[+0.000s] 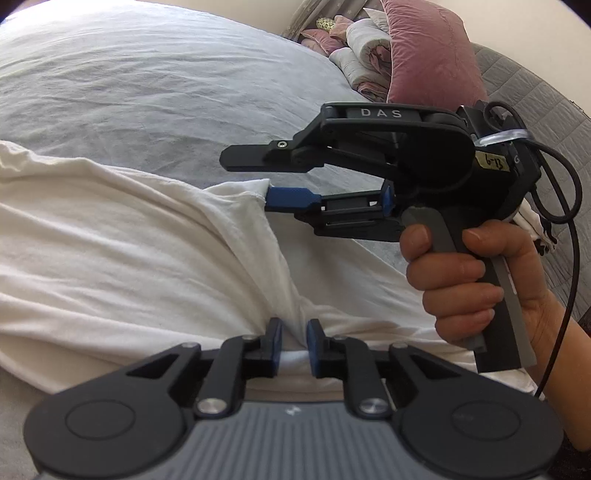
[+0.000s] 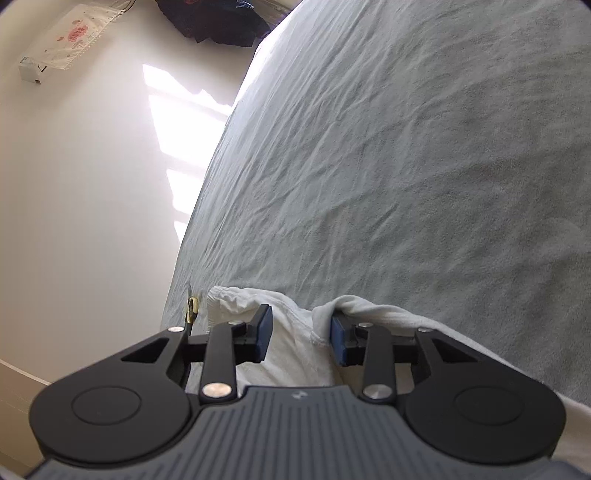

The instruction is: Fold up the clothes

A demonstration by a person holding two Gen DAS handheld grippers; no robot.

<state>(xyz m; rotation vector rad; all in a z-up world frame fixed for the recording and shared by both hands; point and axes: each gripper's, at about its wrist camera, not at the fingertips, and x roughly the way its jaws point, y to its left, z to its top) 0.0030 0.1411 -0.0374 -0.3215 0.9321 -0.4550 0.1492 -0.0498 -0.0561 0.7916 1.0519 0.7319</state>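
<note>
A white garment (image 1: pixel 110 240) lies rumpled on the grey bedsheet (image 1: pixel 147 92). My left gripper (image 1: pixel 293 332) sits low over it, its blue pads a little apart with a ridge of the cloth rising loosely between them. My right gripper (image 1: pixel 247 181), held by a hand (image 1: pixel 472 280), lies on its side with the fingers wide apart. Its lower blue pad (image 1: pixel 291 197) touches a raised corner of the garment. In the right wrist view that gripper (image 2: pixel 301 332) is open, and a fold of the white garment (image 2: pixel 295 332) lies between the fingers and drapes over the right one.
Pink and grey pillows and quilts (image 1: pixel 406 48) are heaped at the far right, beside a grey quilted cover (image 1: pixel 535 110). The bed's edge (image 2: pixel 207 184) runs along a pale sunlit floor. Dark clothes (image 2: pixel 218 22) and a plastic bag (image 2: pixel 66 37) lie beyond. A small yellowish object (image 2: pixel 192 308) sits at the edge.
</note>
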